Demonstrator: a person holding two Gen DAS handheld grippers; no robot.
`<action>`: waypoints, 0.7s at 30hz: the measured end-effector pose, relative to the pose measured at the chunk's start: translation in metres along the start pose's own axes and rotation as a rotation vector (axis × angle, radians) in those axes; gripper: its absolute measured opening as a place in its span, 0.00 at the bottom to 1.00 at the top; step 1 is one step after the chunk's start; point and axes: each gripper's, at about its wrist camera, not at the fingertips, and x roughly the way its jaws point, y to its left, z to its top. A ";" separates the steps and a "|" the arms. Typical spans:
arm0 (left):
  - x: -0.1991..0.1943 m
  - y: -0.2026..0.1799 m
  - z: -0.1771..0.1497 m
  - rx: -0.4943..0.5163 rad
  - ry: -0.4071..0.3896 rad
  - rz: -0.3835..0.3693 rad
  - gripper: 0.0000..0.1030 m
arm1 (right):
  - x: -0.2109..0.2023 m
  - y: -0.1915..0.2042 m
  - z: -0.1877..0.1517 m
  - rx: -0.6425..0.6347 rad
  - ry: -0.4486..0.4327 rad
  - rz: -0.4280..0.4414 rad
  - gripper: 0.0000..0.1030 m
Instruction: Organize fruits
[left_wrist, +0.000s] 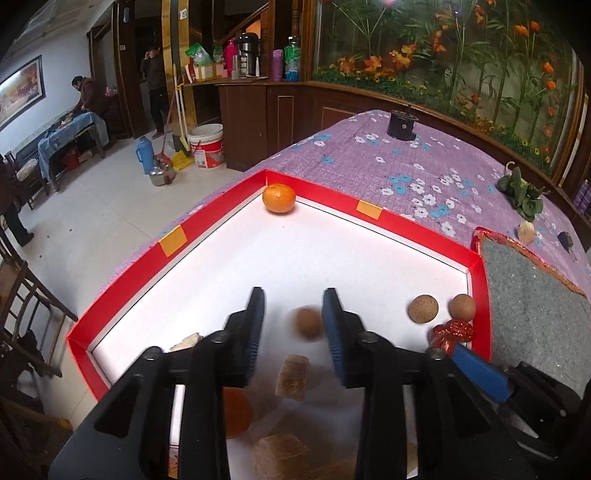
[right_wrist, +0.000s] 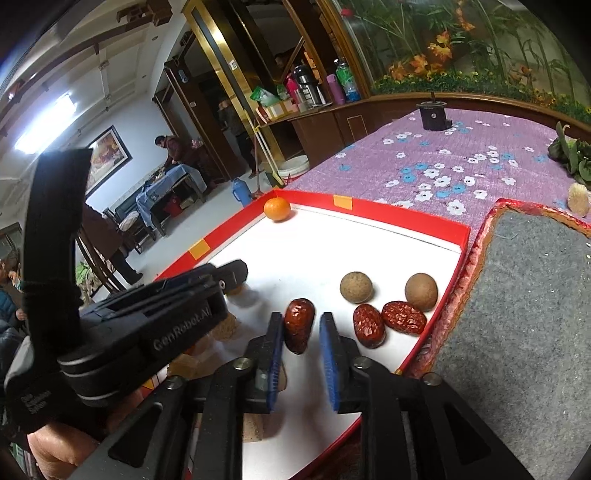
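Note:
A red-rimmed white tray (left_wrist: 369, 212) (right_wrist: 406, 218) holds the fruit. An orange (left_wrist: 279, 198) (right_wrist: 277, 209) sits in its far corner. Two brown longans (left_wrist: 423, 308) (right_wrist: 356, 287) lie at the right wall, with two red dates (right_wrist: 403, 316) beside them. My left gripper (left_wrist: 293, 317) is open over the tray; a blurred brown longan (left_wrist: 306, 323) lies between its fingers, with tan blocks (left_wrist: 291, 376) and a second orange (left_wrist: 236, 410) below. My right gripper (right_wrist: 301, 325) is open, with a red date (right_wrist: 298, 325) against its left finger, apart from the right finger.
The tray sits on a purple flowered tablecloth (left_wrist: 424, 166). A grey felt mat with a red border (left_wrist: 532, 314) (right_wrist: 517, 314) lies right of the tray. A black pot (left_wrist: 402, 125), leafy greens (left_wrist: 521, 192) and a pale bulb (left_wrist: 526, 232) stand farther back.

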 end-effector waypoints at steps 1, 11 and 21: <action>-0.002 0.000 0.000 -0.001 -0.005 0.002 0.43 | -0.003 0.000 -0.001 0.005 -0.009 0.000 0.26; -0.043 -0.002 0.001 0.016 -0.114 0.014 0.58 | -0.026 -0.006 0.001 0.026 -0.110 0.004 0.28; -0.093 0.001 0.000 0.018 -0.231 0.050 0.68 | -0.050 -0.013 -0.005 0.056 -0.166 -0.011 0.29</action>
